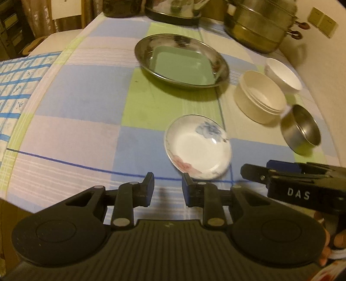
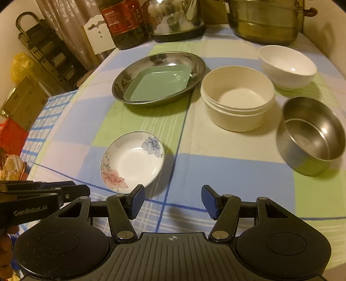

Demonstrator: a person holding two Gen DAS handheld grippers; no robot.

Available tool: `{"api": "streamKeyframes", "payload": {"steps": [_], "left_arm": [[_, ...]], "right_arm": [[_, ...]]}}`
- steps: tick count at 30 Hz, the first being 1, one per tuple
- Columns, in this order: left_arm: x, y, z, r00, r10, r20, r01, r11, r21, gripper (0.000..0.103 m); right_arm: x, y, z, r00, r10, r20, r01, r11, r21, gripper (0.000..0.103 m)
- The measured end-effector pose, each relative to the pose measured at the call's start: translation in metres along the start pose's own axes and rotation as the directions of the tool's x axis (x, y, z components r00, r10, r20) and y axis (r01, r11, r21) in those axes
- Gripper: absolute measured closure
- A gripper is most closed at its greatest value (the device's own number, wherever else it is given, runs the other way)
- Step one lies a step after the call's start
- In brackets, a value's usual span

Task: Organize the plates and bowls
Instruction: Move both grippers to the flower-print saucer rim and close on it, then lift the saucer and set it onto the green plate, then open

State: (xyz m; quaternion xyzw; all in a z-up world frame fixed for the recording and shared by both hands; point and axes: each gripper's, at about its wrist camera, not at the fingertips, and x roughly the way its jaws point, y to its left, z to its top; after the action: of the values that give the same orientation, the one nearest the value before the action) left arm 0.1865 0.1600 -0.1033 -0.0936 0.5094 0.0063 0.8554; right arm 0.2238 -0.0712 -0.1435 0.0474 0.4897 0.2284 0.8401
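A small white floral dish [image 1: 197, 147] [image 2: 132, 161] sits near the table's front. Behind it a steel oval plate [image 1: 181, 61] [image 2: 159, 77] holds a green square plate [image 1: 183, 66] [image 2: 159, 83]. To the right stand a cream round bowl [image 1: 260, 96] [image 2: 237, 98], a white bowl [image 1: 283, 73] [image 2: 287, 66] and a steel bowl [image 1: 301, 131] [image 2: 311, 135]. My left gripper [image 1: 167, 188] is open and empty, its right finger just in front of the floral dish. My right gripper [image 2: 173, 202] is open and empty, right of the dish.
A checked cloth [image 1: 86, 97] [image 2: 227, 173] covers the table. At the back stand a steel steamer pot [image 1: 259, 23] [image 2: 263, 19], a kettle [image 2: 177, 17] and a dark jar [image 2: 125, 23]. A chair and racks stand past the left edge [image 2: 49, 49].
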Motion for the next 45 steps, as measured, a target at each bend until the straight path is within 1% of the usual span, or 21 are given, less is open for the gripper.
{"api": "streamKeyframes", "payload": {"steps": [4, 6, 10, 15, 17, 21, 23, 26, 28, 29, 33, 34, 45], "left_arm": [[0.013, 0.005, 0.009, 1.000, -0.010, 0.004, 0.010, 1.000, -0.007, 0.079], [0.018, 0.006, 0.013, 1.000, -0.014, 0.005, 0.014, 1.000, -0.006, 0.079], [0.028, 0.007, 0.021, 0.999, -0.046, 0.010, 0.046, 0.999, -0.008, 0.079], [0.040, 0.006, 0.027, 0.999, -0.040, 0.000, 0.040, 0.999, 0.008, 0.079], [0.043, 0.007, 0.027, 0.999, -0.043, -0.006, 0.043, 0.999, 0.008, 0.079], [0.048, 0.009, 0.028, 0.999, -0.048, -0.013, 0.048, 0.999, 0.013, 0.079], [0.049, 0.009, 0.029, 0.999, -0.049, -0.015, 0.050, 0.999, 0.019, 0.080], [0.051, 0.009, 0.030, 0.998, -0.056, -0.017, 0.056, 0.998, 0.027, 0.083], [0.052, 0.009, 0.030, 0.998, -0.056, -0.017, 0.056, 0.998, 0.030, 0.088], [0.052, 0.009, 0.030, 0.998, -0.058, -0.015, 0.059, 0.998, 0.031, 0.089], [0.052, 0.009, 0.030, 0.998, -0.067, -0.010, 0.068, 0.997, 0.035, 0.092], [0.052, 0.009, 0.030, 0.997, -0.070, -0.010, 0.070, 0.997, 0.036, 0.095], [0.048, 0.006, 0.032, 0.998, -0.069, -0.003, 0.070, 0.996, 0.050, 0.095]], "right_arm": [[0.013, 0.002, 0.006, 1.000, 0.009, -0.001, -0.009, 1.000, -0.005, 0.056], [0.016, 0.002, 0.008, 1.000, 0.009, -0.002, -0.009, 1.000, -0.005, 0.058], [0.027, 0.004, 0.014, 1.000, 0.020, -0.001, -0.020, 1.000, -0.005, 0.065], [0.036, 0.004, 0.018, 1.000, 0.027, -0.009, -0.027, 1.000, -0.001, 0.073], [0.039, 0.005, 0.019, 0.999, 0.030, -0.013, -0.030, 1.000, 0.002, 0.079], [0.046, 0.004, 0.021, 0.999, 0.035, -0.023, -0.034, 0.999, 0.011, 0.082], [0.049, 0.004, 0.021, 0.999, 0.038, -0.027, -0.037, 0.999, 0.015, 0.086], [0.048, 0.005, 0.020, 0.999, 0.040, -0.028, -0.039, 0.999, 0.014, 0.090], [0.048, 0.005, 0.021, 0.999, 0.039, -0.028, -0.039, 0.999, 0.012, 0.092], [0.048, 0.006, 0.021, 0.999, 0.041, -0.029, -0.041, 0.999, 0.012, 0.094], [0.048, 0.006, 0.021, 0.999, 0.040, -0.031, -0.040, 0.999, 0.013, 0.094], [0.048, 0.006, 0.021, 0.999, 0.040, -0.031, -0.040, 0.999, 0.014, 0.094], [0.046, 0.007, 0.025, 0.999, 0.027, -0.029, -0.027, 1.000, 0.010, 0.095]]}}
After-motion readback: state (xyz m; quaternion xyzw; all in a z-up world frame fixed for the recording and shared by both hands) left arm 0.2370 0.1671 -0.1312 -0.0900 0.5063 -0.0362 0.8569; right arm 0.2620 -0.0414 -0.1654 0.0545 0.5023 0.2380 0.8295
